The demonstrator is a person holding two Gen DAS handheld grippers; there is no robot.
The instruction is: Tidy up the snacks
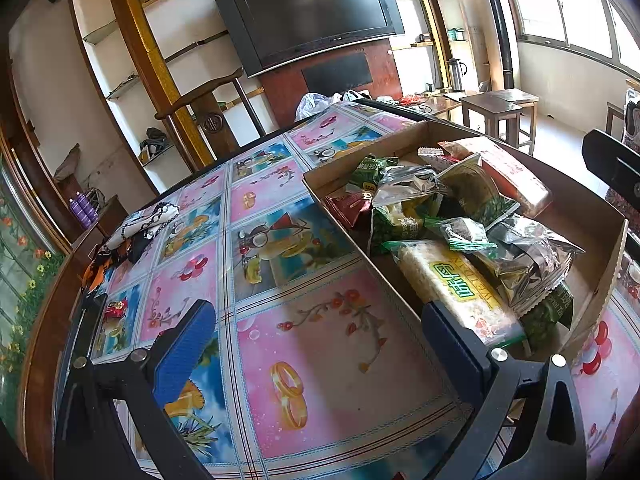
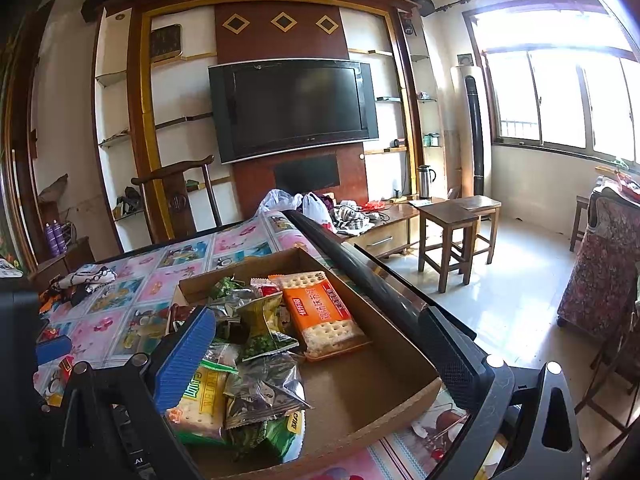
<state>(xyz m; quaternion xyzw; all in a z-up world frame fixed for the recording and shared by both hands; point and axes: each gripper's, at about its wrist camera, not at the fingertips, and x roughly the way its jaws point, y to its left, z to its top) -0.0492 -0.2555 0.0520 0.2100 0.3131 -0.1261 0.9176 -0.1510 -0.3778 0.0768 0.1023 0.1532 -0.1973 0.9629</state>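
Sorting snacks: most sit piled in cardboard box (image 1: pixel 592 216) on table (image 1: pixel 328 320). Both grippers hang above, holding nothing. Left gripper (image 1: pixel 316 344) spread wide over bare cloth by box's near wall; right gripper (image 2: pixel 324 344) spread wide over pile. Best next, as guess: right one drops straight on top pack, pinches middle, not crinkly edge. Orange cracker pack (image 2: pixel 324 308) lies flat, easy pick. Left view only: small red snack (image 1: pixel 116 309) alone on cloth, far from box. Right view only: bare box floor, rm for rows.

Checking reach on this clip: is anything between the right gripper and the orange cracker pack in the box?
Nothing visible. The right gripper hangs open above the cardboard box, and the orange cracker pack lies uncovered between its fingers.
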